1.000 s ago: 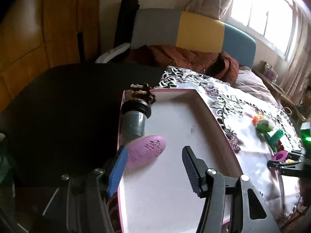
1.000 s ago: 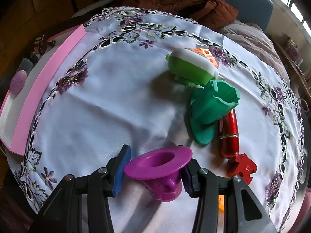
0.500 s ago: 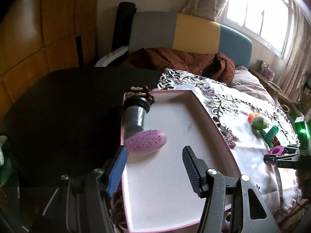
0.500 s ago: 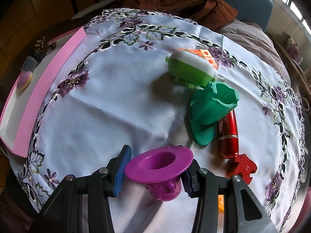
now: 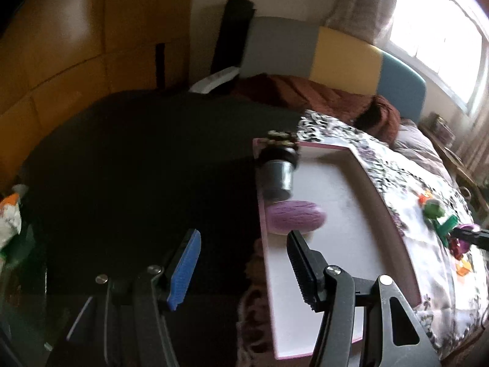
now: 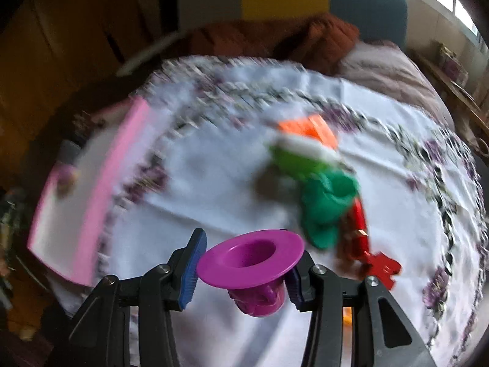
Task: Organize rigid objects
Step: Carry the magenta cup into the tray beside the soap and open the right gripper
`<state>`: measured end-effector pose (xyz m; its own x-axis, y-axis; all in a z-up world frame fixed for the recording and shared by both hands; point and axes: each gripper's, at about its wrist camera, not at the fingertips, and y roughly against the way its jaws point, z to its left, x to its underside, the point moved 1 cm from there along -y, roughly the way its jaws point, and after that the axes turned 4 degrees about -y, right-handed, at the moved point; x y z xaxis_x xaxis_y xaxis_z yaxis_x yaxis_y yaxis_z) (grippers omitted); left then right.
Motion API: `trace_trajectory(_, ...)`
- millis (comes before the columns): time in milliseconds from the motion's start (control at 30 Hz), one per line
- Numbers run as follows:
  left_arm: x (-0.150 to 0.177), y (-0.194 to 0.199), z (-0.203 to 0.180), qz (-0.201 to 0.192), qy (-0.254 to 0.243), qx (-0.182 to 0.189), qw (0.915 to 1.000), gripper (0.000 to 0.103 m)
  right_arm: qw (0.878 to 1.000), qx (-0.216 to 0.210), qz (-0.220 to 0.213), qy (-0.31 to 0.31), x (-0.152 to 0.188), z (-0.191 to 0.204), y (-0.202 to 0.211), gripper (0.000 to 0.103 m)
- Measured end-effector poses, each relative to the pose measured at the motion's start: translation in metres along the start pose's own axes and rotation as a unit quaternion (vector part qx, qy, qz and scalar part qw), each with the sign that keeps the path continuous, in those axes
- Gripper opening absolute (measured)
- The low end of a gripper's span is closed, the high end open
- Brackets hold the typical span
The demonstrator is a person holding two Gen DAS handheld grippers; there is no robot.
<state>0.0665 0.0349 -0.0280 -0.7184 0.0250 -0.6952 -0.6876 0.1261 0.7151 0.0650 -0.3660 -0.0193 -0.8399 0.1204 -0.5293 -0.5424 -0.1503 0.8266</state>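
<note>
My right gripper (image 6: 241, 272) is shut on a purple flanged cup (image 6: 250, 263) and holds it above the white embroidered cloth (image 6: 214, 189). Beyond it lie a green and white toy (image 6: 302, 159), a dark green piece (image 6: 327, 205), a red tube (image 6: 357, 229) and a red puzzle piece (image 6: 385, 269). My left gripper (image 5: 241, 263) is open and empty, over the dark table left of the pink tray (image 5: 336, 223). The tray holds a purple oval (image 5: 293, 217), a grey jar (image 5: 278, 177) and a small dark item (image 5: 281, 139).
The pink tray (image 6: 91, 202) lies left of the cloth in the right wrist view. An orange block (image 6: 311, 128) sits behind the green toy. A sofa with a brown blanket (image 5: 321, 101) stands behind the table. A white and orange thing (image 5: 9, 214) is at the far left.
My left gripper has drawn back and left, away from the purple oval lying in the tray. My right gripper has lifted the purple cup higher; the view blurs with motion.
</note>
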Motion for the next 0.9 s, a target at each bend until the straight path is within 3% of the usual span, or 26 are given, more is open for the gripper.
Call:
trace_trajectory(133,0.001,0.000,0.015,-0.002,0.016,-0.008,0.9998,0.060,0.996,-0.065,-0.021,0.054,-0.015,0.065,0.013,0.047)
trace_trajectory(233,0.001,0.002,0.023,-0.006,0.026,-0.011,0.9996,0.060,0.988,-0.115,-0.011,0.098,-0.018,0.128,0.004,0.047)
trace_trajectory(400,0.002,0.003,0.032,-0.004,0.033,-0.012,0.9994,0.060,0.977,-0.148,0.035,0.147,-0.006,0.212,-0.039,0.047)
trace_trajectory(500,0.005,0.002,0.041,0.000,0.044,-0.015,0.9989,0.060,0.975,-0.149,0.061,0.153,0.006,0.242,-0.064,0.047)
trace_trajectory(600,0.009,0.000,0.049,0.006,0.054,-0.018,0.9984,0.060,0.975,-0.138,0.089,0.149,0.010,0.261,-0.093,0.048)
trace_trajectory(767,0.015,0.001,0.053,0.008,0.054,-0.018,0.9983,0.060,0.977,-0.141,0.091,0.131,0.008,0.274,-0.110,0.054)
trace_trajectory(867,0.015,0.001,0.053,0.007,0.053,-0.017,0.9984,0.060,0.977,-0.162,0.072,0.117,0.004,0.267,-0.097,0.075)
trace_trajectory(900,0.015,0.001,0.053,0.007,0.054,-0.017,0.9984,0.060,0.977,-0.169,0.065,0.114,0.003,0.263,-0.089,0.077)
